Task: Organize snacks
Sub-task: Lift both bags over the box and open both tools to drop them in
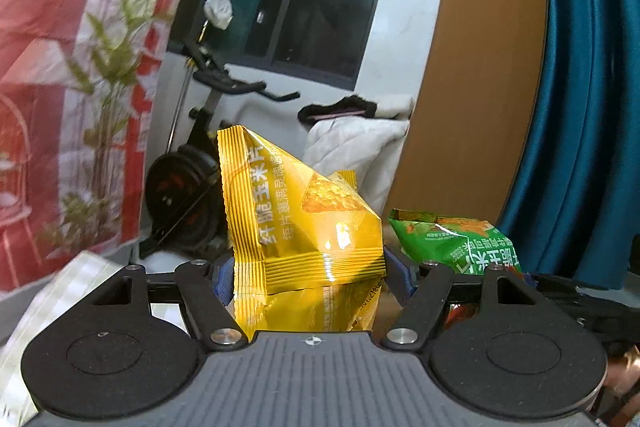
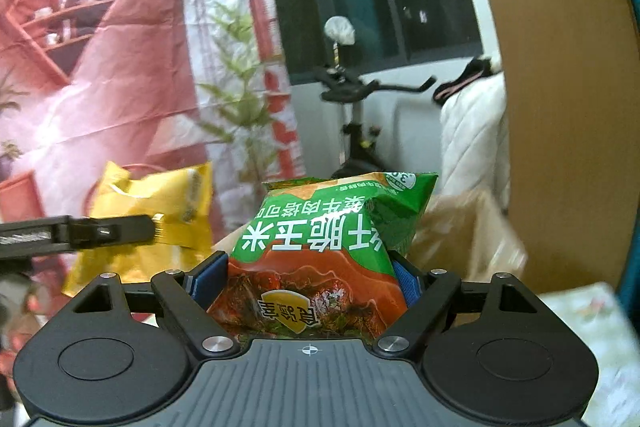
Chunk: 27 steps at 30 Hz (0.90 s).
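My left gripper [image 1: 310,277] is shut on a yellow snack bag [image 1: 296,211], whose top sticks up ahead of the blue pads. In the left wrist view a green snack bag [image 1: 456,243] shows low on the right. My right gripper [image 2: 306,277] is shut on that green and red snack bag [image 2: 320,259], held upside down between its blue pads. Seen from the right wrist, the yellow snack bag [image 2: 160,211] hangs at the left with a dark finger [image 2: 100,231] of the left gripper across it. Both bags are lifted in the air.
A pink printed cloth [image 2: 120,67] hangs at the back left. An exercise bike [image 1: 200,155] stands by a dark window. A white quilt [image 2: 472,147] lies beside a brown wooden panel [image 2: 560,87], and a teal curtain [image 1: 592,107] hangs at the right. A cardboard box [image 2: 472,235] sits low right.
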### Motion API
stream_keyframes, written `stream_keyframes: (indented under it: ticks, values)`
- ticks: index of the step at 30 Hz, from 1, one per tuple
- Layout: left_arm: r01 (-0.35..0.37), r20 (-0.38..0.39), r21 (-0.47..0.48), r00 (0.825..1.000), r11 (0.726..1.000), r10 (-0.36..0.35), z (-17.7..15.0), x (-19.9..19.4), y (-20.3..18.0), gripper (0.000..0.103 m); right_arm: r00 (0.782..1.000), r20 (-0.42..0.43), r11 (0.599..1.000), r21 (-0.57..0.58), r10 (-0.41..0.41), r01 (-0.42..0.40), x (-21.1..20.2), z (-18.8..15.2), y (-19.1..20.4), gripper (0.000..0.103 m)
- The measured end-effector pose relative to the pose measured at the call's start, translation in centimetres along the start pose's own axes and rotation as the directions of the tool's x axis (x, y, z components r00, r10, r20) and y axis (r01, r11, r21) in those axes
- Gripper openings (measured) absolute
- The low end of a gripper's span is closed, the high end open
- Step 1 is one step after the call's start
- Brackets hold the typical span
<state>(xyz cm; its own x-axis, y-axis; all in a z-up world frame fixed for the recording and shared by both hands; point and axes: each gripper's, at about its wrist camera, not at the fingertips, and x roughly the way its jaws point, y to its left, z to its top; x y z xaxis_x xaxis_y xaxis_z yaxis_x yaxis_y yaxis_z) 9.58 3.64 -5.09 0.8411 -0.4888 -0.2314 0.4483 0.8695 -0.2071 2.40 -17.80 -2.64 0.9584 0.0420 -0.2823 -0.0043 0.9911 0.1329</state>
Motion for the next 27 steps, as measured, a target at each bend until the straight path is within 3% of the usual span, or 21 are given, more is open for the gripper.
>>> stream_keyframes:
  ticks: [6,16,22,27]
  values:
    - [0.007,-0.007,0.020,1.000,1.000,-0.007,2.4,5.2,0.2,0.073,0.996,-0.005,0.996,-0.009,-0.084,0.084,4.9,3.2,-4.1,0.080]
    - [-0.018,-0.087,0.074,0.996,0.997,0.025,3.0,10.9,0.5,0.074,0.985,-0.112,0.992,-0.004,-0.128,0.128,12.2,2.4,-6.1,0.080]
    - [-0.025,-0.159,0.078,0.987,0.997,0.037,1.8,12.3,1.1,0.076,0.975,-0.163,0.988,-0.006,-0.153,0.154,13.6,0.9,-6.6,0.081]
    - [0.006,-0.209,0.032,0.978,0.999,0.001,1.1,12.7,2.0,0.079,0.966,-0.185,0.984,-0.021,-0.179,0.179,13.6,0.2,-6.5,0.086]
